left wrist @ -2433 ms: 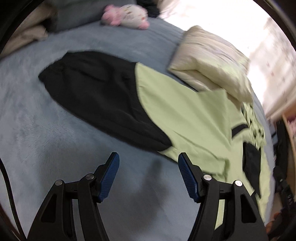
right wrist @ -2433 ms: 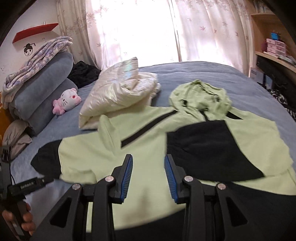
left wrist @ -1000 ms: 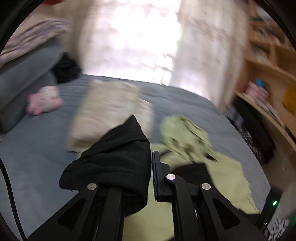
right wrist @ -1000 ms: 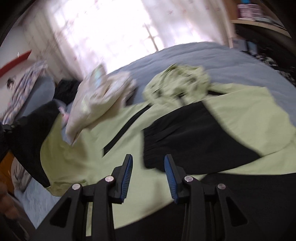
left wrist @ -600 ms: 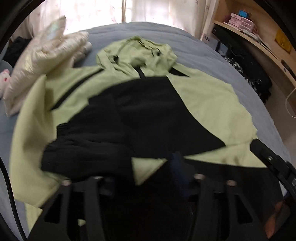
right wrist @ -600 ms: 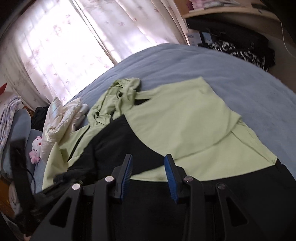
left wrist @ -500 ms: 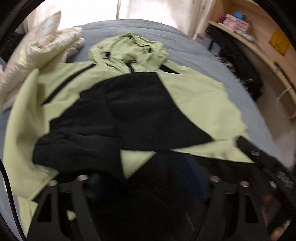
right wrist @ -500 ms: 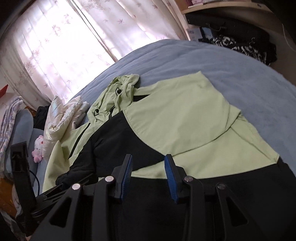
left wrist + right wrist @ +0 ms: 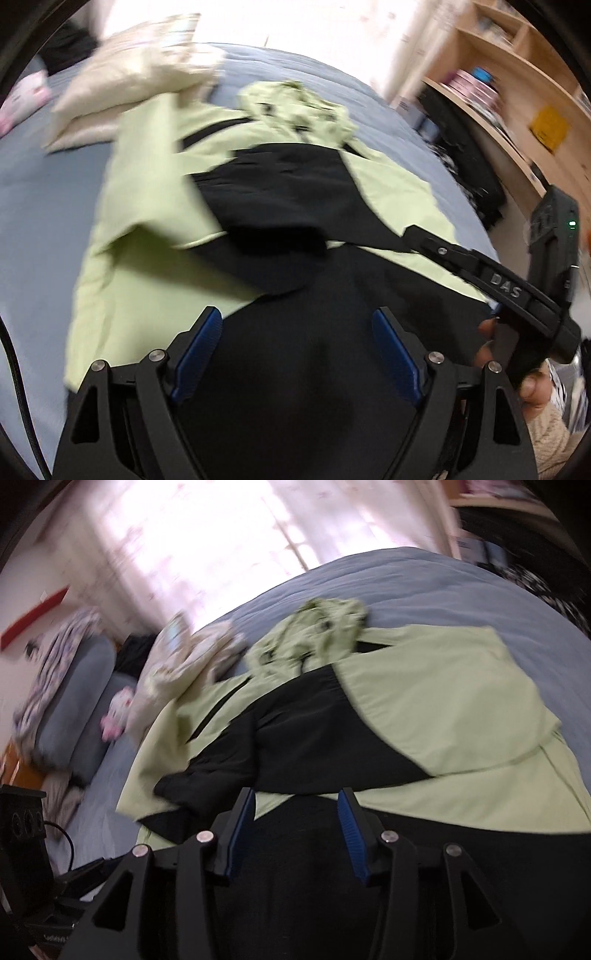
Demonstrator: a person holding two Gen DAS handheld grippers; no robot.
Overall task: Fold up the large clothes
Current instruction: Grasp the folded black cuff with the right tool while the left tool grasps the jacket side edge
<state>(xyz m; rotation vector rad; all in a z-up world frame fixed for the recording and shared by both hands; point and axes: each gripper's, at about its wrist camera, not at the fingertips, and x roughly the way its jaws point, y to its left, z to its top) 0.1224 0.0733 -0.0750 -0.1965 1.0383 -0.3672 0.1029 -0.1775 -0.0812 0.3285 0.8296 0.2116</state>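
A light green and black hooded jacket [image 9: 147,206] [image 9: 443,701] lies spread on the blue bed, hood at the far end. Both black sleeves [image 9: 280,206] [image 9: 303,738] are folded across its chest. My left gripper [image 9: 297,325] hangs open above the jacket's black bottom hem [image 9: 314,369], nothing between its blue pads. My right gripper [image 9: 295,805] is over the same black hem [image 9: 295,867] further right, its jaws opening, with nothing pinched between them. The right gripper's body shows at the right of the left wrist view, held by a hand [image 9: 517,369].
A cream pillow [image 9: 140,70] [image 9: 184,657] lies beside the jacket's far left shoulder. A pink plush toy [image 9: 118,712] and stacked grey bedding [image 9: 70,694] sit at the far left. Wooden shelves [image 9: 517,92] and dark clothes stand along the bed's right side.
The left gripper let go of the black sleeve, which now lies across the jacket's chest, then opened wide and dropped toward the bottom hem. The right gripper's jaws widened and shifted over the hem.
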